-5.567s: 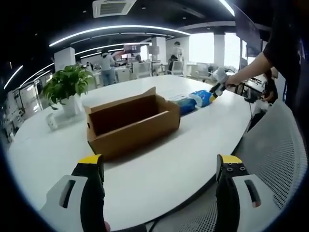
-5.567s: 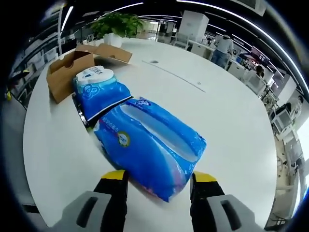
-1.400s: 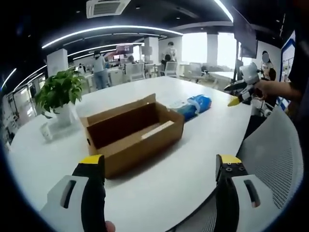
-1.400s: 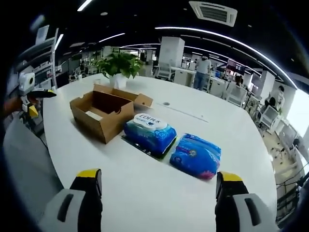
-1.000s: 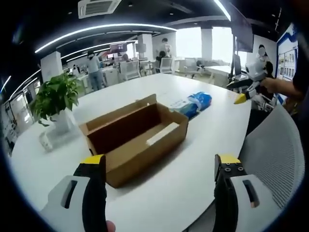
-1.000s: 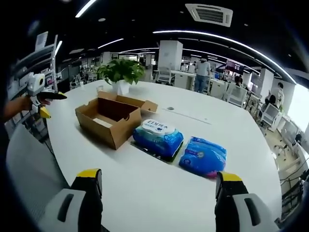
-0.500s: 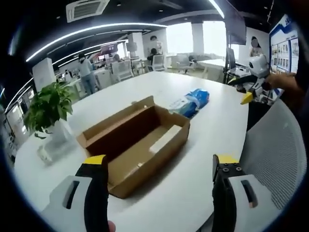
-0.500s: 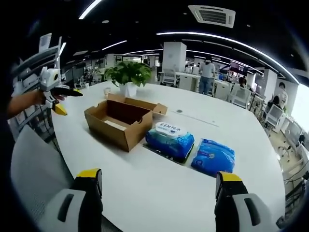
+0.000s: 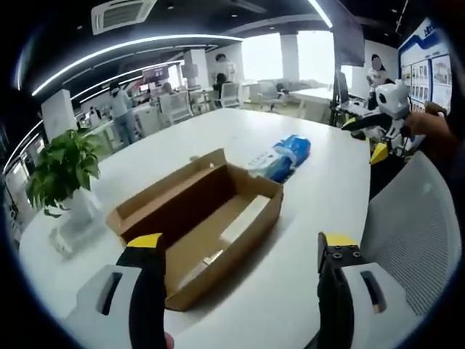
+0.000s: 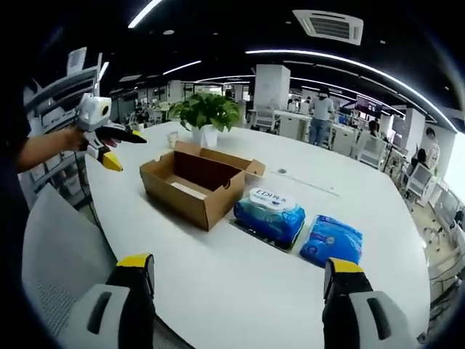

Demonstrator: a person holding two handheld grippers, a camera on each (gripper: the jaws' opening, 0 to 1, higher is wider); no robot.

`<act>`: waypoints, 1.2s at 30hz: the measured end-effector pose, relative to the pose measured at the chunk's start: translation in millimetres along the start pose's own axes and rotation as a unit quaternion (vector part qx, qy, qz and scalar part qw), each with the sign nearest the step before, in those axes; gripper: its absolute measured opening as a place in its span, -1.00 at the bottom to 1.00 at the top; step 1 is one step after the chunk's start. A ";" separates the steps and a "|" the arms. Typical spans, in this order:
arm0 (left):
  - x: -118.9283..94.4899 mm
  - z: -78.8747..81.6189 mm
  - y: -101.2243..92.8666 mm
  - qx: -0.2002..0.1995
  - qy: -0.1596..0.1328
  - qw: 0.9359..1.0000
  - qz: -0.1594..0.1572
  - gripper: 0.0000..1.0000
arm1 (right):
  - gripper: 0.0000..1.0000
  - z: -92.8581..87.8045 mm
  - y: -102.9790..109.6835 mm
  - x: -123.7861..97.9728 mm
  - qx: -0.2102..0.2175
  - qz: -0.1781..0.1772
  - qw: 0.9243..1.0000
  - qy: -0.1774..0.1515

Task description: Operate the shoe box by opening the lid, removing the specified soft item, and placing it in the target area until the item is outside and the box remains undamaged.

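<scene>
White table [image 10: 240, 283]; open shoe box [image 10: 196, 182] beside blue packs [image 10: 270, 215]; both tools apart.

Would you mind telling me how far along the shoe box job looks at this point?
It looks essentially done. The shoe box stands open on the white table, undamaged as far as can be seen. Two blue soft packs lie outside beside it. Both the left hand-held gripper and right hand-held gripper are open and hold nothing. Nothing obvious remains.
</scene>
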State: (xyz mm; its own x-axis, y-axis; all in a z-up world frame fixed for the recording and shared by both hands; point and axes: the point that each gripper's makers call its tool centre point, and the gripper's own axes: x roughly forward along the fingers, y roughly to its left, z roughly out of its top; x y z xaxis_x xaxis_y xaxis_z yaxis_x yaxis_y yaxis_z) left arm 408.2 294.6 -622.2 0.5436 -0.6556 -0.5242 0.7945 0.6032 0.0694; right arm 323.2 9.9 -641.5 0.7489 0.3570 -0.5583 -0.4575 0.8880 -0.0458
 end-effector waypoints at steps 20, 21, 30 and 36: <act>-29.1 -4.2 -16.5 -0.044 -0.044 0.998 0.020 0.89 | 0.76 37.6 14.3 20.7 -0.067 0.090 0.994 0.003; -31.4 -4.9 -17.1 -0.046 -0.045 0.998 0.022 0.91 | 0.75 39.5 14.9 22.2 -0.069 0.093 0.993 0.004; -46.0 -7.7 -23.2 -0.061 -0.057 0.996 0.034 0.97 | 0.70 61.8 20.5 40.7 -0.113 0.140 0.984 0.006; -51.8 -9.8 -24.5 -0.072 -0.063 0.995 0.042 0.98 | 0.69 74.1 23.5 50.1 -0.139 0.160 0.977 0.009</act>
State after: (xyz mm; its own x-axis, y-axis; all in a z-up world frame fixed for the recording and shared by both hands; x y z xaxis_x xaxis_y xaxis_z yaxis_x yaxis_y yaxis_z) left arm 357.9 318.2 -605.1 0.6435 -0.6458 -0.4109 0.7027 0.7113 -0.0175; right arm 385.6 70.1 -609.2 0.5384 0.5964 -0.5954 -0.7819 0.6170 -0.0889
